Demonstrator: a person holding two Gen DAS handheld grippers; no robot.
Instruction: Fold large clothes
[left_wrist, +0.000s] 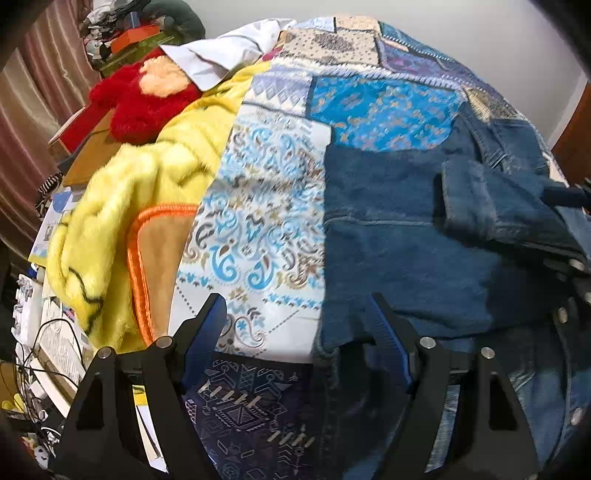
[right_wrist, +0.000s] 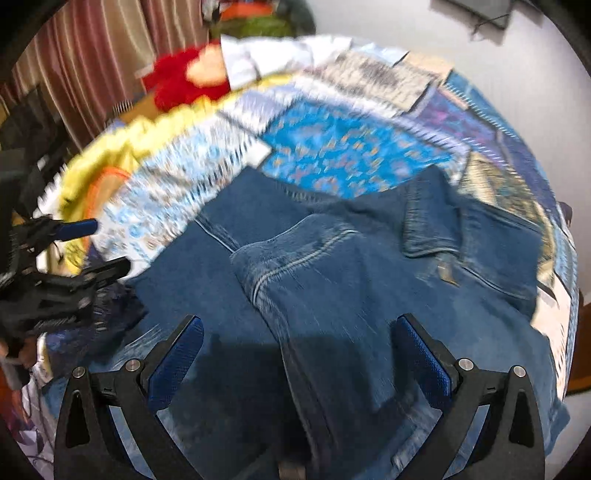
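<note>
A blue denim jacket (left_wrist: 406, 236) lies spread on a patterned patchwork bedspread (left_wrist: 266, 206); it also shows in the right wrist view (right_wrist: 332, 280), with a sleeve folded across its middle and the collar at the right. My left gripper (left_wrist: 295, 306) is open and empty, hovering over the jacket's left edge. My right gripper (right_wrist: 295, 328) is open and empty above the folded sleeve. The right gripper shows at the right edge of the left wrist view (left_wrist: 569, 199). The left gripper shows at the left of the right wrist view (right_wrist: 92, 243).
A yellow fluffy blanket (left_wrist: 122, 206) with an orange-trimmed patch lies left of the bedspread. A red plush toy (left_wrist: 140, 99) and a white cloth (left_wrist: 218, 55) sit at the far left. Cluttered papers and cables (left_wrist: 44, 332) lie beside the bed. Curtains (right_wrist: 92, 48) hang behind.
</note>
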